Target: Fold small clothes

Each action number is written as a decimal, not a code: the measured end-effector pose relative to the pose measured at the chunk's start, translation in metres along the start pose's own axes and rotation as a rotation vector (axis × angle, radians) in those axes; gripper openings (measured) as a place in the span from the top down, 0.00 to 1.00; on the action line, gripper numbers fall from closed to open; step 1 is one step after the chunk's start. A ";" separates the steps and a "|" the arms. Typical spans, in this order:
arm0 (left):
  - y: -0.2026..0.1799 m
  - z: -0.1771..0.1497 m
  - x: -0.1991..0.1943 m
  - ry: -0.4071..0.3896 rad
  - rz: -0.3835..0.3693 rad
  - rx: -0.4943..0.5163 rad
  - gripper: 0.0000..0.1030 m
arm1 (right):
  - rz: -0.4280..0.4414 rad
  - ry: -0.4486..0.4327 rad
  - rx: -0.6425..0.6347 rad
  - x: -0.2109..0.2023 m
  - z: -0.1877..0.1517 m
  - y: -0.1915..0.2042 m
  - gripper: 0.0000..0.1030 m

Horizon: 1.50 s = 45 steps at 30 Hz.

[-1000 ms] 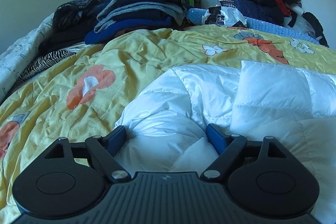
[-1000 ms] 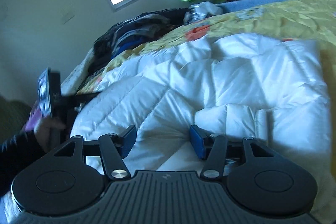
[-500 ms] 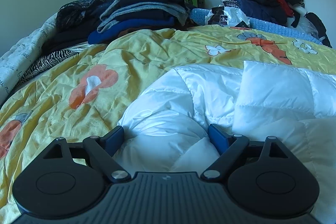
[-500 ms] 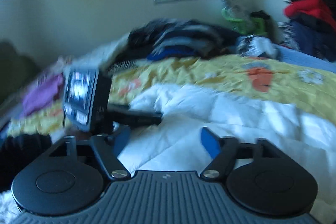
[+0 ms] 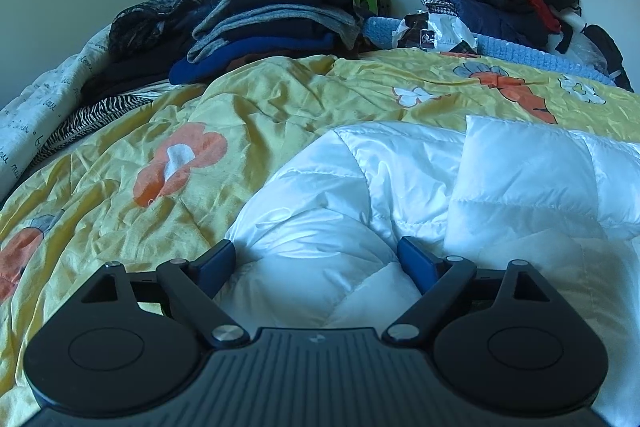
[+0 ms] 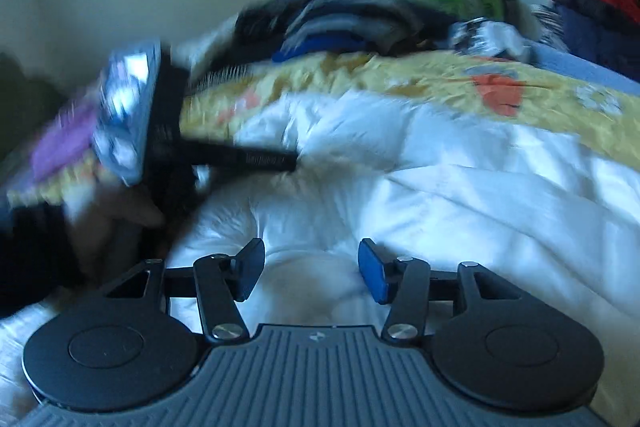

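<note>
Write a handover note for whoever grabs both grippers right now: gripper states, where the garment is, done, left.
Left gripper: open, low over the near left corner of the white puffy garment, a bulge of fabric between its fingers, nothing clamped.
Right gripper: open, low over the same garment, holding nothing; this view is motion-blurred.
The garment lies on the yellow floral bedspread, its right part already doubled over into a raised panel.
Folded clothes pile sits at the far end.
Left: close on the near edge, finish the fold, flatten.
</note>
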<state>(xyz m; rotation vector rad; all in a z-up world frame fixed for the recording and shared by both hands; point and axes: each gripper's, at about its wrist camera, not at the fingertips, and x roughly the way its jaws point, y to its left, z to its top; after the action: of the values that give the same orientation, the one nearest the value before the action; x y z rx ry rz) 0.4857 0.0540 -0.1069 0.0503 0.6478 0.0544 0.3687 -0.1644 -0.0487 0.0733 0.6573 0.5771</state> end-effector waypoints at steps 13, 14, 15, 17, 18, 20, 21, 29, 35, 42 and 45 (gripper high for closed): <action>-0.001 0.000 -0.001 -0.002 0.009 0.005 0.13 | -0.047 -0.050 0.139 -0.061 -0.064 -0.067 0.19; -0.001 0.000 0.000 -0.001 0.009 0.004 0.13 | -0.047 -0.047 0.133 -0.061 -0.064 -0.065 0.17; -0.001 0.000 0.000 -0.001 0.009 0.003 0.13 | -0.046 -0.044 0.124 -0.060 -0.065 -0.063 0.16; 0.000 0.000 0.000 0.000 0.010 0.002 0.13 | -0.038 -0.048 0.130 -0.060 -0.066 -0.065 0.16; 0.000 0.000 0.000 0.000 0.011 0.001 0.12 | -0.027 -0.059 0.145 -0.062 -0.067 -0.068 0.16; -0.001 0.000 0.000 -0.003 0.018 0.005 0.12 | -0.009 -0.082 0.179 -0.063 -0.065 -0.071 0.17; -0.003 -0.001 0.000 -0.006 0.028 0.010 0.11 | -0.006 -0.085 0.184 -0.063 -0.065 -0.072 0.17; -0.016 -0.005 -0.076 -0.183 0.186 0.113 0.11 | 0.005 -0.091 0.212 -0.063 -0.066 -0.078 0.18; 0.032 -0.040 -0.210 -0.215 -0.008 -0.006 0.08 | -0.028 -0.085 0.189 -0.062 -0.064 -0.072 0.18; 0.126 -0.124 -0.308 -0.156 -0.194 -0.258 0.06 | 0.100 -0.169 0.460 -0.164 -0.088 -0.059 0.09; 0.151 -0.163 -0.322 -0.122 -0.201 -0.353 0.06 | 0.177 -0.202 0.552 -0.227 -0.129 -0.051 0.05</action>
<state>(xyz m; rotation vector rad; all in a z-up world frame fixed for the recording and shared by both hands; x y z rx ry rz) 0.1251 0.1878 -0.0333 -0.3491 0.5113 -0.0291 0.1711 -0.3423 -0.0372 0.7032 0.6001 0.5353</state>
